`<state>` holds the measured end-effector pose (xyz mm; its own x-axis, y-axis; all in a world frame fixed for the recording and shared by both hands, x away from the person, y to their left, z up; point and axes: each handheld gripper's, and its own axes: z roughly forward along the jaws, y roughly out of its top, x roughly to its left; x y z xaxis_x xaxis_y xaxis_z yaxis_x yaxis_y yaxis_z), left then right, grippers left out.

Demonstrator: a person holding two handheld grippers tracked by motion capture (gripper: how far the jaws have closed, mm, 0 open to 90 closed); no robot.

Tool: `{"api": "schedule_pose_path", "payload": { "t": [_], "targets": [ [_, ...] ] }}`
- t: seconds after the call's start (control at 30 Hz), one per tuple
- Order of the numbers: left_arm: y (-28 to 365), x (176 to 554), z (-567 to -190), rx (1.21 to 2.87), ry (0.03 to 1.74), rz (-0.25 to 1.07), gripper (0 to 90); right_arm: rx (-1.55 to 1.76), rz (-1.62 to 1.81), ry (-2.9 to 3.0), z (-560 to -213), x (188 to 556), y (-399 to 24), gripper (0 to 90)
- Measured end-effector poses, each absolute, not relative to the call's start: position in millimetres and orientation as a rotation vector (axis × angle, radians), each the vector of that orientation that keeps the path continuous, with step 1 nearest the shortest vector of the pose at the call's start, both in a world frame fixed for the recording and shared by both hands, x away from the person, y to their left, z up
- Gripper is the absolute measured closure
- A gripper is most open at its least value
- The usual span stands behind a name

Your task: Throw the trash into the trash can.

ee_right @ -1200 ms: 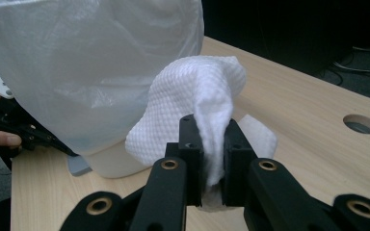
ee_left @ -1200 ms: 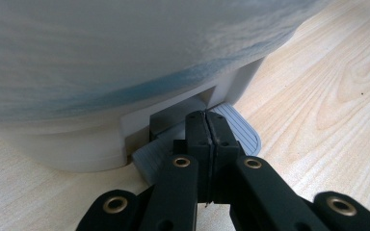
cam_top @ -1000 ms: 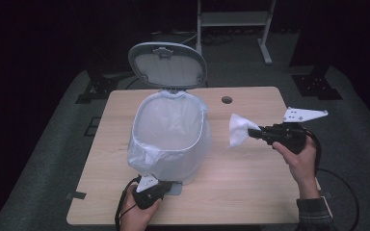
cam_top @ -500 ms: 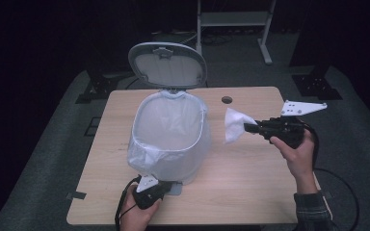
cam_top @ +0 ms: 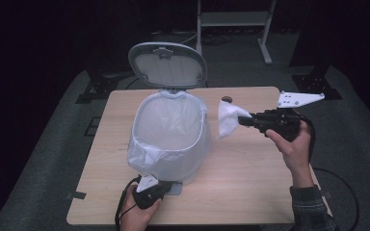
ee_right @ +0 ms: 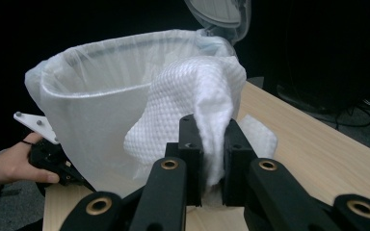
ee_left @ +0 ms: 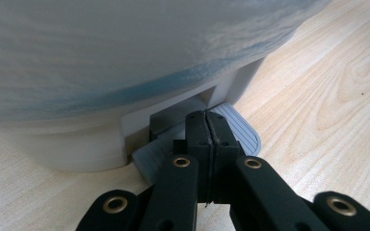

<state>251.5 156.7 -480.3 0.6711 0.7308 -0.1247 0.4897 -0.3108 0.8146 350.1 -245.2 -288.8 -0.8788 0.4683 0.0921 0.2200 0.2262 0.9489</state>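
Beside bin point(cam_top: 171, 139) | right tongs point(cam_top: 243, 121) pinching tissue point(cam_top: 228, 119), risen (nearer rim) | left tongs point(ee_left: 206, 126) pressed together

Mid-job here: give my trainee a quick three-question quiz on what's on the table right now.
1. True or false: the bin lid stands open.
2. What does the right tool grip? A) a bag B) a white wipe C) a cup
3. What do the shut tips of the left tool rest on?

Key
1. True.
2. B, the wipe, held beside the bin's rim, not yet over it.
3. The bin's grey pedal.
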Motion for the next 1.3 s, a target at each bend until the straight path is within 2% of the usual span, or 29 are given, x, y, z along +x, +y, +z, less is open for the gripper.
{"api": "schedule_pose_path", "payload": {
  "t": [0.87, 1.3],
  "targets": [
    [156, 251, -480, 1.975, 0.949, 0.334, 89.7, 0.504, 1.76, 2.294, -250, 357, -203, 81.2],
    [156, 252, -480, 1.972, 0.949, 0.333, 89.7, 0.464, 1.777, 2.309, -241, 364, -180, 80.7]
  ]
}}
